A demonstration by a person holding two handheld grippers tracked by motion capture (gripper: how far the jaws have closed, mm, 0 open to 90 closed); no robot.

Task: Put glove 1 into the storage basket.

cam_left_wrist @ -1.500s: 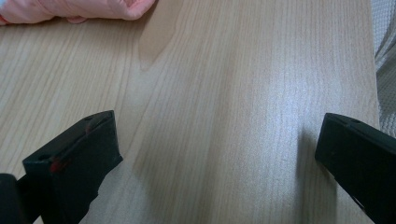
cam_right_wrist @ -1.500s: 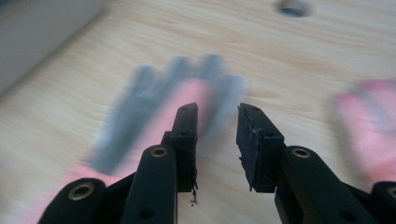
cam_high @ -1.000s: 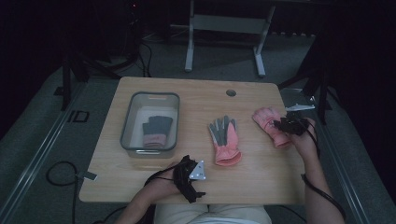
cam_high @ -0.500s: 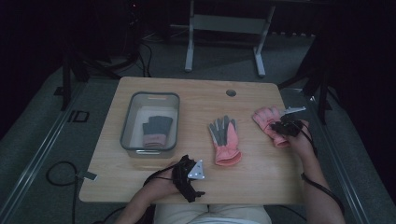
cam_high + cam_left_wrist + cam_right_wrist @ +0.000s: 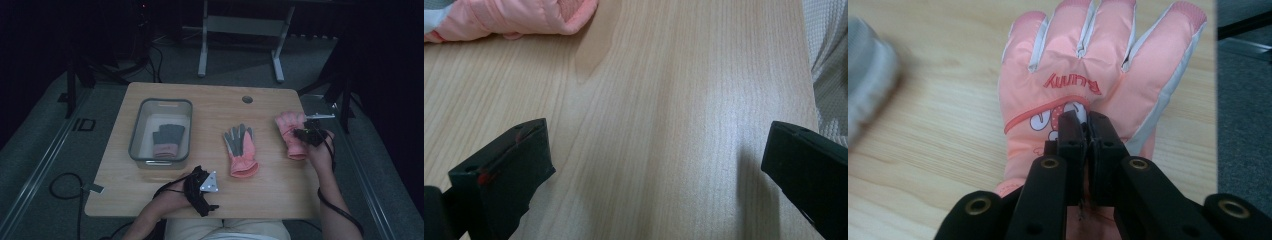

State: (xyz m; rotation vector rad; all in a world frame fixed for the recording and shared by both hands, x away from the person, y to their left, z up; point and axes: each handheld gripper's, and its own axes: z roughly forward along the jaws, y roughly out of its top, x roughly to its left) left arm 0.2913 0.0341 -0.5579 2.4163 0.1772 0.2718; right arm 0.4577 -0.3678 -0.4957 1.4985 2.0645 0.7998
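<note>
The high view looks forward and down from above the person's side, taking in the whole table (image 5: 210,107) from some way off. The left gripper view sits low and close over the near wood, facing along the tabletop toward the cuff of the middle glove (image 5: 509,20), which the high view also shows (image 5: 241,150). The right gripper view looks from close up at the right glove (image 5: 1098,65), shared with the high view at the table's right edge (image 5: 290,131)
</note>
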